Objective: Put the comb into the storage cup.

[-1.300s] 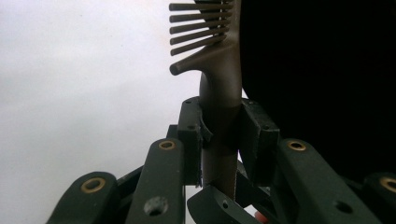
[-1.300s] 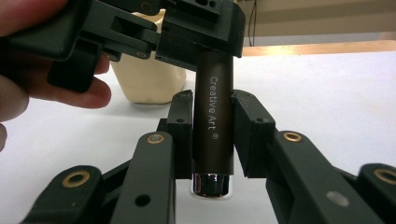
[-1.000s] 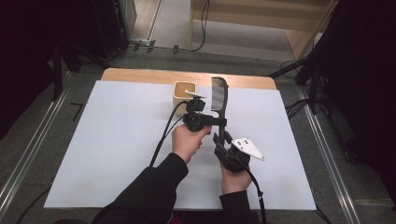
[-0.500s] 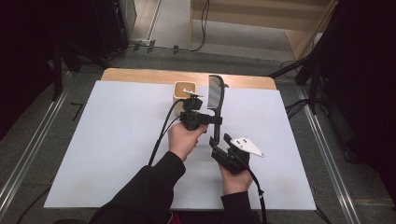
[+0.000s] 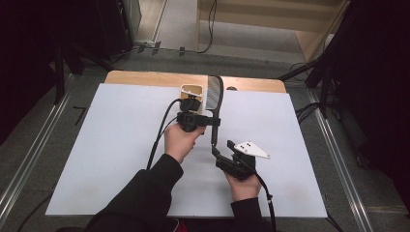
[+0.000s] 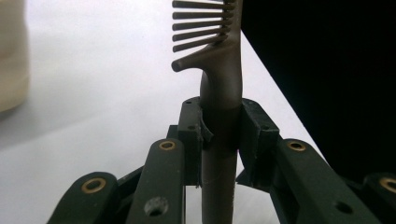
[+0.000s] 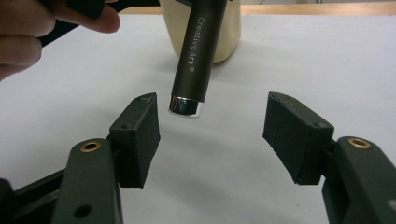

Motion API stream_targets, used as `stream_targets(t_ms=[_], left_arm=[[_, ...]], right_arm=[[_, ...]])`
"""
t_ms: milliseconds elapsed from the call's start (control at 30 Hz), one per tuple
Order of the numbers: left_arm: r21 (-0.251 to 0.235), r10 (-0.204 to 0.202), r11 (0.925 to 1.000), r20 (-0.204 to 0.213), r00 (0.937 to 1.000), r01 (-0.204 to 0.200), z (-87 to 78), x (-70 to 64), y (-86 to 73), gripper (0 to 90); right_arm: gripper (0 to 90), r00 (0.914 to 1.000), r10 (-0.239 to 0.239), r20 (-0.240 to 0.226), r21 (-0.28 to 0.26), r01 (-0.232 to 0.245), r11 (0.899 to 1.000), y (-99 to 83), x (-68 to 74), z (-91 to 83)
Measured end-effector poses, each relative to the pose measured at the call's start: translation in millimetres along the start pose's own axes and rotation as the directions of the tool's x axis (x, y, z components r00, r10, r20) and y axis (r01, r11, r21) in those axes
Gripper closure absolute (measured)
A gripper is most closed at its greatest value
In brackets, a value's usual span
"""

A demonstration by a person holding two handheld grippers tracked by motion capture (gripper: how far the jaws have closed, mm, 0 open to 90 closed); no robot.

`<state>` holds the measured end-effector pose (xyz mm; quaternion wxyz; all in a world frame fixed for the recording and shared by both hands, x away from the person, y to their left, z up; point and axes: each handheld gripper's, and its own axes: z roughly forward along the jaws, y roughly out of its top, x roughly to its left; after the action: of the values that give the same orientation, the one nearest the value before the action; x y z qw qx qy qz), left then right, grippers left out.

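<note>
A dark comb [image 5: 214, 104] with a long round handle hangs over the white table sheet [image 5: 121, 145], teeth toward the far edge. My left gripper [image 5: 212, 121] is shut on the handle just below the teeth, and in the left gripper view the comb [image 6: 220, 60] rises between its pads [image 6: 191, 135]. My right gripper [image 5: 216, 151] is open just behind the handle's end. In the right gripper view the chrome-capped handle [image 7: 194, 70], printed "CreativeArt", floats free between and beyond my right gripper [image 7: 210, 126].
A beige cup [image 5: 192, 91] stands near the table's far edge, just left of the comb's teeth, and shows behind the handle [image 7: 229, 32]. The wooden table edge [image 5: 145, 77] runs behind it. The person's left hand [image 7: 28, 32] is close by.
The right gripper has drawn back a little toward the person and now stands clear of the handle's end. The left gripper still holds the comb, shifted slightly toward the far edge.
</note>
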<state>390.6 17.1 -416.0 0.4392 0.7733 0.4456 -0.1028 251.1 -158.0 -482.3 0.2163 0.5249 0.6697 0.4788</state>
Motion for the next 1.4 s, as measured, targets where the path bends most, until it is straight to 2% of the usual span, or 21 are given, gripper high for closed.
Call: stream_targets(t_ms=[133,267,300,333,400,600,633,733,800,867,933,1000,1033,1067,1167,1200,1233,1267,1400], left_arm=[[-0.002,0.004,1.0,-0.009,1.0,-0.004,-5.2,4.0,0.4,72.9],[-0.007,0.018,0.9998,-0.026,0.9995,-0.018,-11.0,7.1,0.3,72.9],[-0.01,0.019,0.9998,-0.032,0.9993,-0.019,-13.6,8.6,0.2,72.9],[-0.01,0.019,0.9998,-0.032,0.9993,-0.019,-13.6,8.6,0.2,72.9],[-0.015,0.019,0.9997,-0.032,0.9993,-0.019,-16.4,10.3,0.1,72.9],[-0.02,0.024,0.9995,-0.041,0.9989,-0.025,-23.3,15.1,0.1,72.9],[-0.022,0.028,0.9993,-0.04,0.9988,-0.029,-25.1,16.0,0.0,72.9],[-0.029,0.03,0.9991,-0.035,0.9989,-0.031,-27.8,18.0,-0.5,72.9],[-0.032,0.034,0.9989,-0.037,0.9987,-0.035,-29.1,18.8,-0.7,72.9],[-0.032,0.035,0.9988,-0.038,0.9987,-0.036,-30.1,19.5,-0.7,72.9],[-0.036,0.035,0.9987,-0.037,0.9987,-0.037,-30.9,20.0,-0.7,72.9],[-0.038,0.037,0.9985,-0.038,0.9986,-0.038,-31.8,20.6,-0.5,72.9],[-0.038,0.037,0.9985,-0.038,0.9986,-0.039,-32.5,21.0,-0.3,72.9],[-0.043,0.033,0.9985,-0.036,0.9988,-0.034,-32.9,21.2,-0.1,72.9],[-0.045,0.039,0.9981,-0.037,0.9985,-0.041,-33.6,20.9,0.4,72.9],[-0.045,0.041,0.9981,-0.037,0.9985,-0.042,-33.6,20.9,0.6,72.9],[-0.045,0.042,0.9981,-0.037,0.9985,-0.043,-33.6,21.0,0.8,72.9],[-0.045,0.043,0.998,-0.036,0.9984,-0.045,-33.6,21.0,0.8,72.8],[-0.047,0.049,0.9976,-0.04,0.998,-0.05,-33.8,20.8,0.8,72.9]], right_arm=[[32.8,0.9987,0.011,-0.051,0.024,-0.01,1.0,3.2,-0.5,1.1],[30.0,0.9956,-0.017,-0.092,0.063,0.023,0.998,5.8,0.2,5.6],[30.0,0.9923,0.0,-0.124,0.089,0.011,0.996,7.1,-0.4,7.6],[30.0,0.9923,0.0,-0.124,0.089,0.011,0.996,7.1,-0.4,7.6],[30.0,0.9877,0.028,-0.154,0.115,-0.01,0.993,7.8,-4.2,10.0],[28.9,0.9814,0.018,-0.191,0.149,0.011,0.989,8.7,-9.0,12.1],[28.5,0.9782,0.015,-0.207,0.152,0.017,0.988,9.4,-10.6,13.0],[28.4,0.9737,0.026,-0.226,0.16,0.011,0.987,9.9,-12.4,13.9],[28.1,0.9706,0.021,-0.24,0.167,0.02,0.986,10.1,-15.3,15.5],[27.7,0.9683,-0.014,-0.249,0.176,0.059,0.983,10.2,-17.1,17.2],[27.6,0.9681,-0.016,-0.25,0.188,0.065,0.98,11.0,-17.3,18.1],[27.7,0.957,0.007,-0.29,0.197,0.053,0.979,11.0,-20.5,19.9],[27.9,0.9421,0.026,-0.334,0.204,0.045,0.978,11.5,-24.5,21.5],[27.9,0.9421,0.026,-0.334,0.204,0.045,0.978,11.5,-24.5,21.5],[28.3,0.9431,-0.026,-0.331,0.195,0.096,0.976,14.3,-26.8,20.4],[28.3,0.9436,-0.053,-0.327,0.201,0.124,0.972,15.8,-27.6,19.4],[28.3,0.9436,-0.053,-0.327,0.201,0.124,0.972,15.8,-27.6,19.4],[28.2,0.9425,-0.076,-0.325,0.211,0.15,0.966,17.1,-29.3,18.5],[28.2,0.9408,-0.093,-0.326,0.228,0.173,0.958,18.5,-31.3,17.4]])
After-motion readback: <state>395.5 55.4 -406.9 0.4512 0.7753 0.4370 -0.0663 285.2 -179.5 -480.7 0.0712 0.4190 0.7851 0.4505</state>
